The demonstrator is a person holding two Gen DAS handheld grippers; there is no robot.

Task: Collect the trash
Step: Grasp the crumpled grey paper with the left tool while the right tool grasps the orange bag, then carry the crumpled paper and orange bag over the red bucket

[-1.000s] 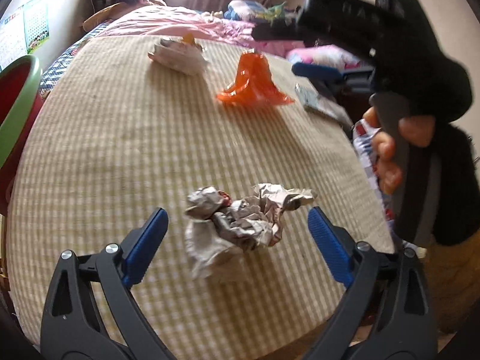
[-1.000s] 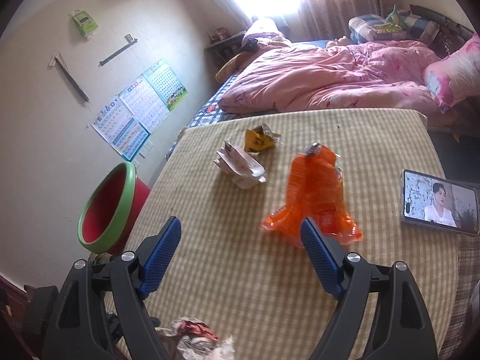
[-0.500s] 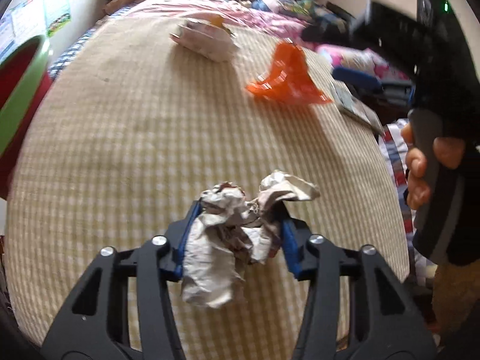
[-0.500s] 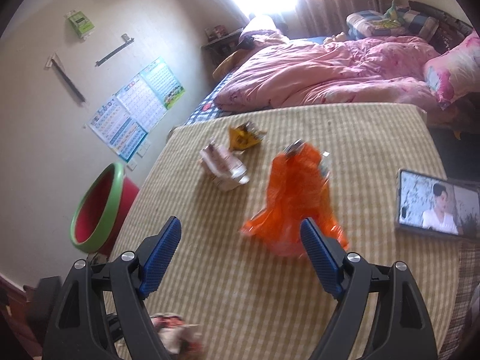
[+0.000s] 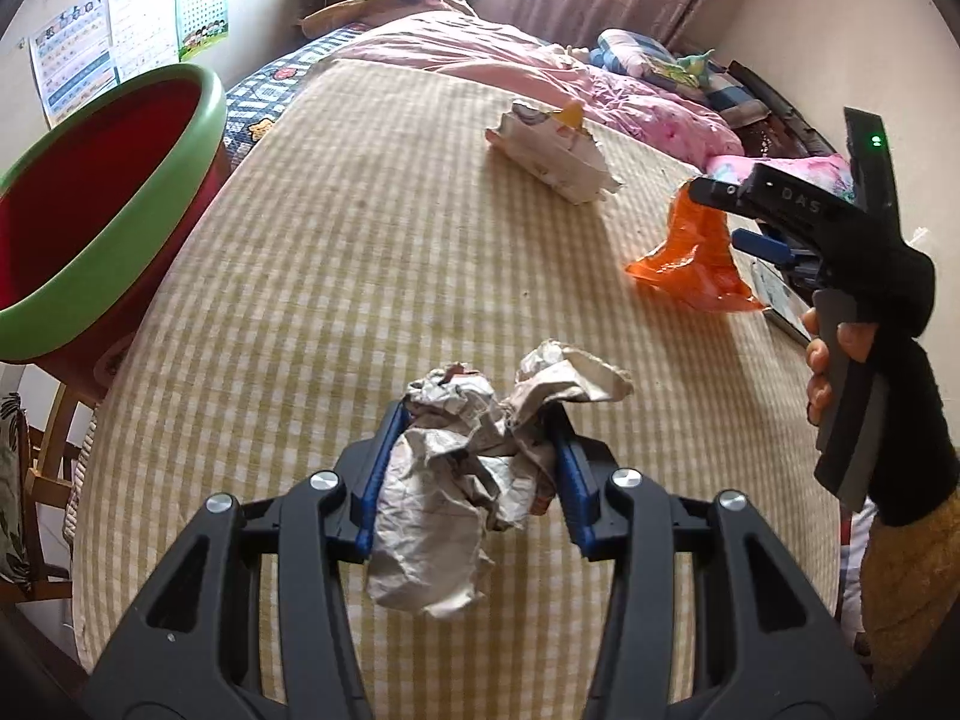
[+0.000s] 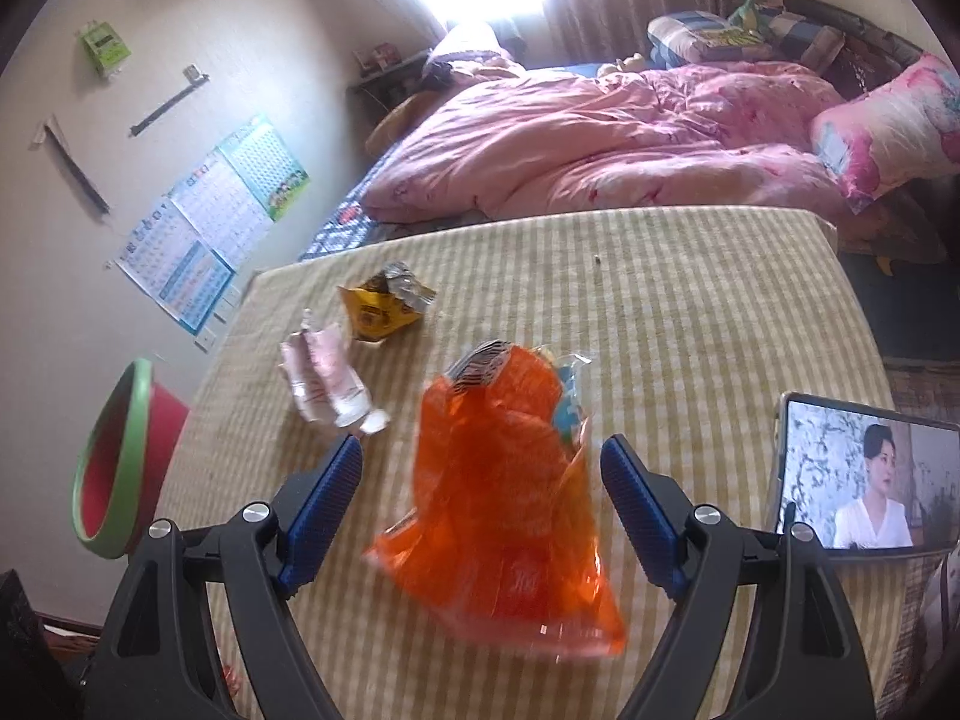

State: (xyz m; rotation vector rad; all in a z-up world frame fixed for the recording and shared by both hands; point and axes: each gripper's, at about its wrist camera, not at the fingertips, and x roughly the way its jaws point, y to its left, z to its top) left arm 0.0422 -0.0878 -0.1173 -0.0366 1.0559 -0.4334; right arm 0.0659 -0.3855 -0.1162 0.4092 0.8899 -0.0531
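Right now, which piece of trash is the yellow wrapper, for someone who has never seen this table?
On the checked table, look to the far end near the pink bed. The yellow wrapper lies just beyond the pink-white packet: the only yellow piece, with a torn silvery top.

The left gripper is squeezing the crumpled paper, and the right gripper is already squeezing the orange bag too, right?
Not quite. The left gripper is squeezing the crumpled paper, but the right gripper is open: in the right wrist view its blue pads stand apart on either side of the orange bag, not pressing it.
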